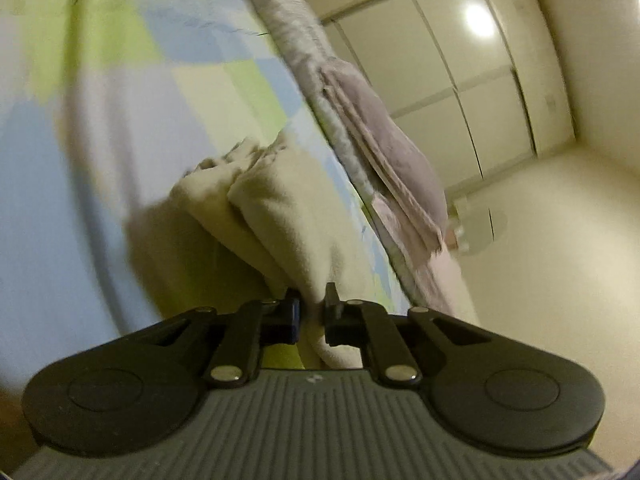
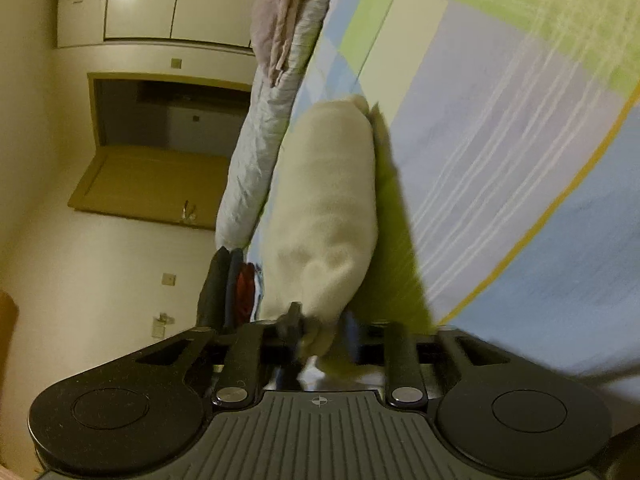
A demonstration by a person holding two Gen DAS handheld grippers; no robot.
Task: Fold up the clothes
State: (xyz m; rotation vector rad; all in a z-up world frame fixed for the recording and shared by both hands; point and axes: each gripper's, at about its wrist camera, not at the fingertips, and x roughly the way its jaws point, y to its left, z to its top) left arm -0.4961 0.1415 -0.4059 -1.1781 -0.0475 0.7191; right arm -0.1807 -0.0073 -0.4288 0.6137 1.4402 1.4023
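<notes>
Where patchwork bedsheet [image 1: 120,100] spreads, cream garment [image 1: 280,208], white wardrobe doors [image 1: 440,60]

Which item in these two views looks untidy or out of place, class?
The cream garment on the patchwork bedsheet is bunched into uneven folds, not flat. The left hand-held gripper pinches its near edge. Nothing looks spilled or damaged.

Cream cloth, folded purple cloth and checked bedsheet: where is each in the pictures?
cream cloth [image 1: 280,216], left wrist view, its upper fold.
folded purple cloth [image 1: 396,152], left wrist view, its top layer.
checked bedsheet [image 2: 500,100], right wrist view, a bare patch.
</notes>
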